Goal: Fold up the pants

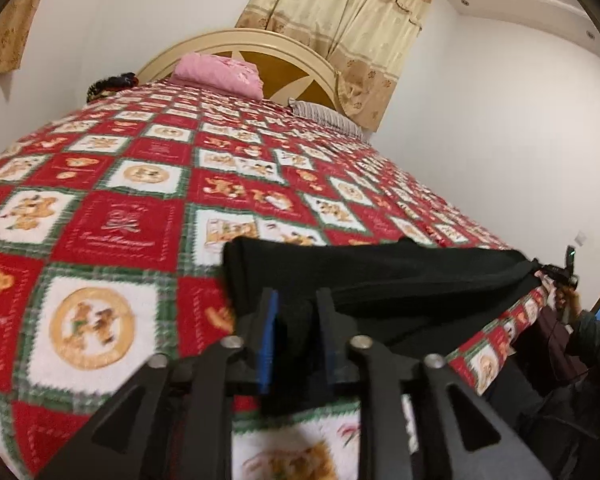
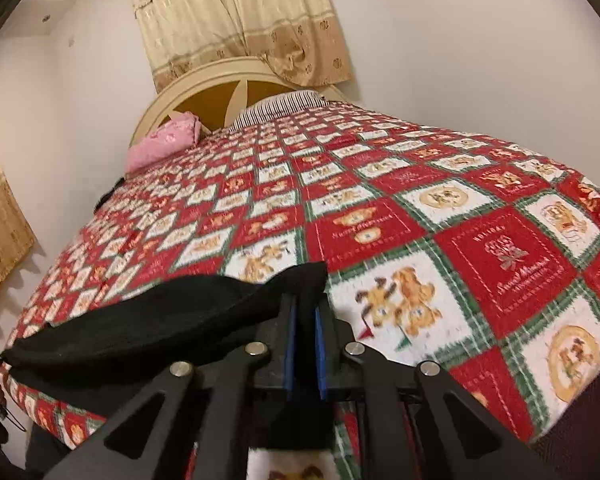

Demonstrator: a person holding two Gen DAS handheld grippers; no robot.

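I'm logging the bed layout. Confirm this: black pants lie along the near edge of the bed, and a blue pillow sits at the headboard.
One thing is wrong: the pillow is pink, not blue, as the left wrist view shows. The rest holds: the black pants lie along the near edge of the bed, and the pillow sits at the headboard.

The bed (image 1: 148,184) is covered by a red, white and green blanket (image 2: 440,240) printed with teddy bears. Black pants (image 1: 380,280) are laid across the near edge of it. At the far end, by the headboard (image 2: 204,92), a pink folded cloth (image 1: 220,74) and a striped pillow (image 1: 324,118) are placed.
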